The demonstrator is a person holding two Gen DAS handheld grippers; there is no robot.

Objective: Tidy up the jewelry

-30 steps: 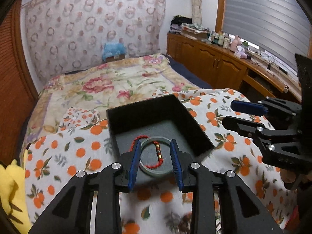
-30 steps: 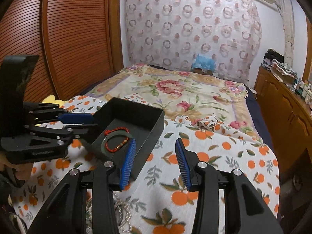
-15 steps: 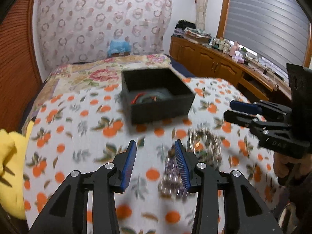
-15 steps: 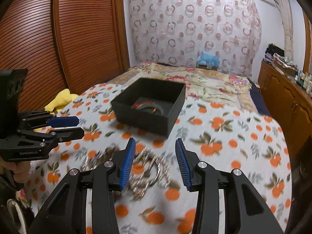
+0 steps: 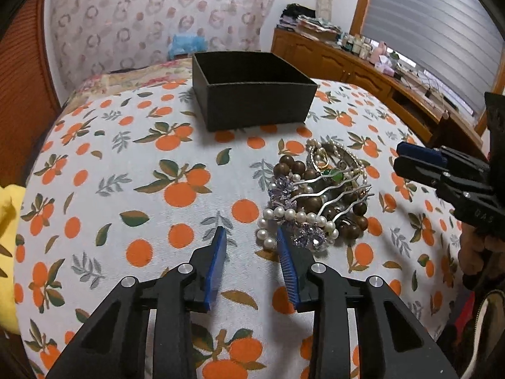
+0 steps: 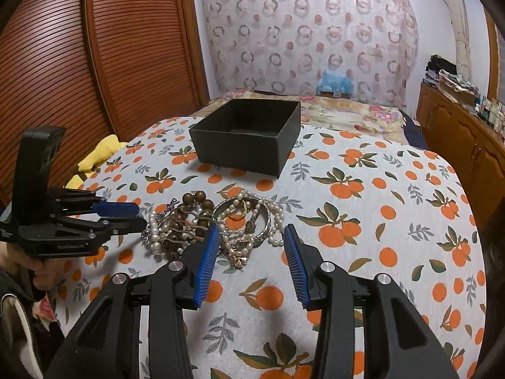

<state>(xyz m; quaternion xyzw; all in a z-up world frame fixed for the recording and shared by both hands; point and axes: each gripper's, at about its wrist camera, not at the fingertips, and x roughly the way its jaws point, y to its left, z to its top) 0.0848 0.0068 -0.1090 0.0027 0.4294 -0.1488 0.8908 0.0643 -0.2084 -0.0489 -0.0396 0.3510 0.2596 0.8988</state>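
A tangled pile of jewelry (image 5: 318, 195) lies on the orange-print cloth: pearl strands, brown wooden beads, silver bangles, purple crystal pieces. It also shows in the right wrist view (image 6: 214, 224). A black open box (image 5: 252, 91) stands behind the pile; it shows in the right wrist view too (image 6: 249, 140), its contents hidden by its walls. My left gripper (image 5: 251, 237) is open and empty, its right fingertip at the pile's near left edge. My right gripper (image 6: 251, 232) is open and empty, just before the pile's near right side.
The cloth covers a bed. A yellow cloth (image 5: 6, 252) lies at the left edge. Wooden louvred doors (image 6: 94, 63) stand left, a wooden cabinet (image 5: 363, 66) with clutter right. A patterned curtain (image 6: 309, 31) hangs behind.
Both grippers have pulled back from over the box and dropped low toward the jewelry pile. The box now sits farther away and its inside is out of sight.
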